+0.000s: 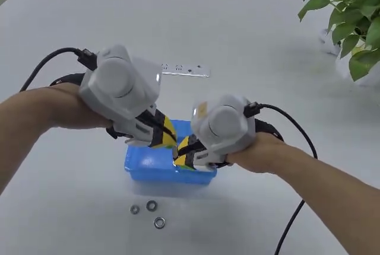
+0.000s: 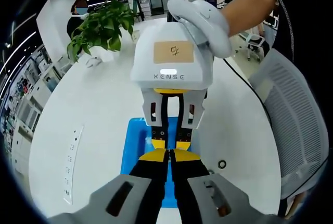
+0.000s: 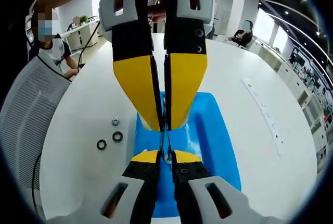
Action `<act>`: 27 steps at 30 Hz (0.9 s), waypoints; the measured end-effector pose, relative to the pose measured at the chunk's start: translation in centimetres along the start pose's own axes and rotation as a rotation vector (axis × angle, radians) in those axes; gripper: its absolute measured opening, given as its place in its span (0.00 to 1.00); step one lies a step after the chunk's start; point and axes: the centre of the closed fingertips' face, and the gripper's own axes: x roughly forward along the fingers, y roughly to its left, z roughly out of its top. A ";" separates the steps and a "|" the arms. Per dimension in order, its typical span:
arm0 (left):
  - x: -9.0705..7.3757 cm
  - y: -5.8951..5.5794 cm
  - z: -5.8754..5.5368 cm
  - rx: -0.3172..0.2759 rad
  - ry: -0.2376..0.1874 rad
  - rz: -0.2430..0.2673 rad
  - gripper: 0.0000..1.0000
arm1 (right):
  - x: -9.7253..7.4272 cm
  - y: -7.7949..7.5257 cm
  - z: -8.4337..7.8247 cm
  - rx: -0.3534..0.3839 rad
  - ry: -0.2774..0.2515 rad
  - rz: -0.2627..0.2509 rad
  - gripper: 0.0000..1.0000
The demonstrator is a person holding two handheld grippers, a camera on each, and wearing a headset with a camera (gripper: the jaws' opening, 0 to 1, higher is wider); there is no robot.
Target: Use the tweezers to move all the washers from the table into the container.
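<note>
Right gripper (image 3: 165,157) is clamping the tweezers (image 3: 165,143), its yellow pads sitting slightly apart with the thin metal legs running up between them. Left gripper (image 3: 165,126) is facing it nose to nose, its pads squeezed together at the tweezers' far end. Whether it is pinching that end I cannot tell. Both are hovering over the one blue container (image 1: 155,175), which is sitting toward the near edge of the table (image 1: 249,41). Three washers (image 1: 151,206) are lying on the bare top between the container and that near edge, close together yet apart from one another and from the container.

White and matte, the table is also carrying one white power strip (image 1: 185,70) beyond the container toward the far edge. One leafy plant (image 1: 350,18) is standing by the right edge. Around the table an open office is spreading out, with ceiling lights, desks and a mesh-backed chair (image 2: 296,120).

From the right gripper view the tweezers and all three washers are showing to one side of the container. From the left gripper view one washer is showing beside the container, along with the power strip and the plant. From the head view both hands are showing, gripping the two grey bodies with black cables trailing off.
</note>
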 end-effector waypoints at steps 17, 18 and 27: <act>0.4 0.1 -0.3 -0.003 0.002 0.002 0.06 | 0.3 -0.2 -0.5 0.002 0.013 0.004 0.11; 0.4 0.1 -0.3 -0.003 0.001 0.002 0.06 | 0.3 -0.2 -0.5 0.003 0.012 0.004 0.11; 0.4 0.1 -0.4 -0.002 0.007 0.003 0.06 | 0.3 -0.2 -0.4 0.004 0.015 0.005 0.12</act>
